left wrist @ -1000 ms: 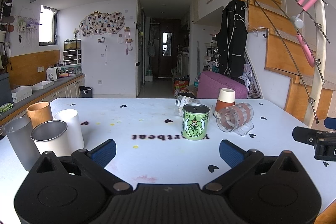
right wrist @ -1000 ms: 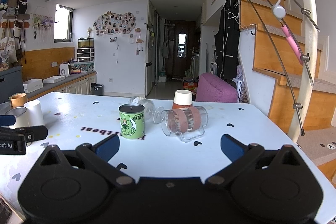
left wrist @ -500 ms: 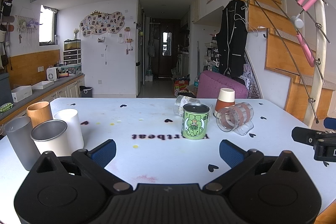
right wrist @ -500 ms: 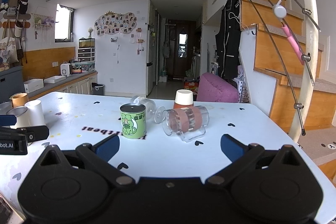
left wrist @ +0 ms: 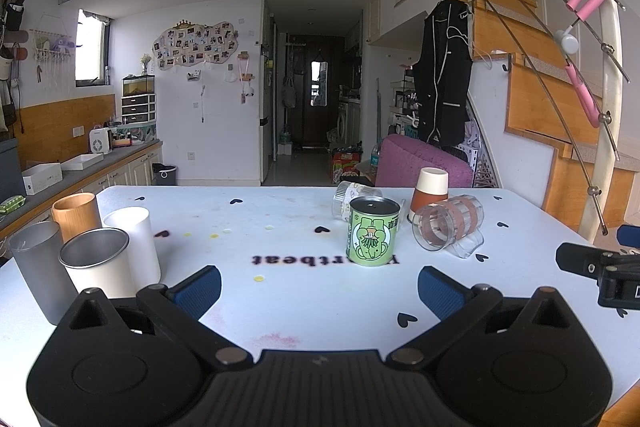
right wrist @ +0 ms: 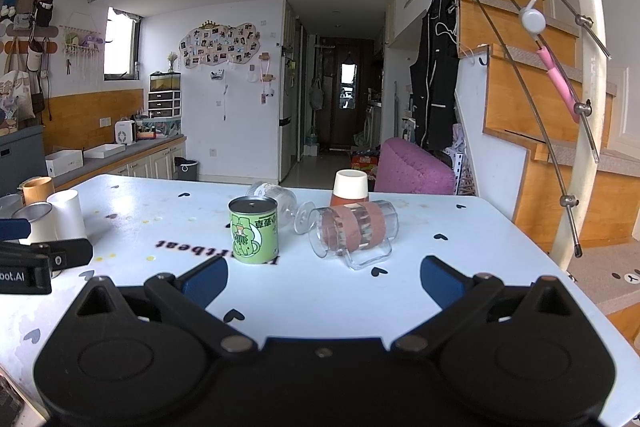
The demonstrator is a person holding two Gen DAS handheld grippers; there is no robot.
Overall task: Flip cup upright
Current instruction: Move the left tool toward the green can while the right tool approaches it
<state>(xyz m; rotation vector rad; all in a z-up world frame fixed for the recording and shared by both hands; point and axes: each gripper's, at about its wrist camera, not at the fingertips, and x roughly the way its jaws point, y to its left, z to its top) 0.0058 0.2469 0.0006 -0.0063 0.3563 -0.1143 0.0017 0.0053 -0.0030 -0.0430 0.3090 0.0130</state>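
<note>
A clear glass mug with brown bands (left wrist: 448, 223) (right wrist: 354, 229) lies on its side on the white table, mouth toward me, handle on the table. A green can-shaped cup (left wrist: 374, 231) (right wrist: 253, 229) stands mouth down left of it. A cream and brown cup (left wrist: 430, 189) (right wrist: 350, 187) stands upside down behind. A stemmed glass (left wrist: 354, 193) (right wrist: 280, 203) lies on its side. My left gripper (left wrist: 320, 287) is open and empty. My right gripper (right wrist: 324, 281) is open and empty, short of the mug.
Several upright cups, grey, metal-rimmed white (left wrist: 100, 263), white and wooden, stand at the table's left (right wrist: 44, 211). The table's right edge (right wrist: 532, 251) borders a wooden staircase with a railing. A purple seat (right wrist: 412, 167) sits behind the table.
The right gripper has edged slightly forward and left toward the cups. The left gripper has not visibly moved.
</note>
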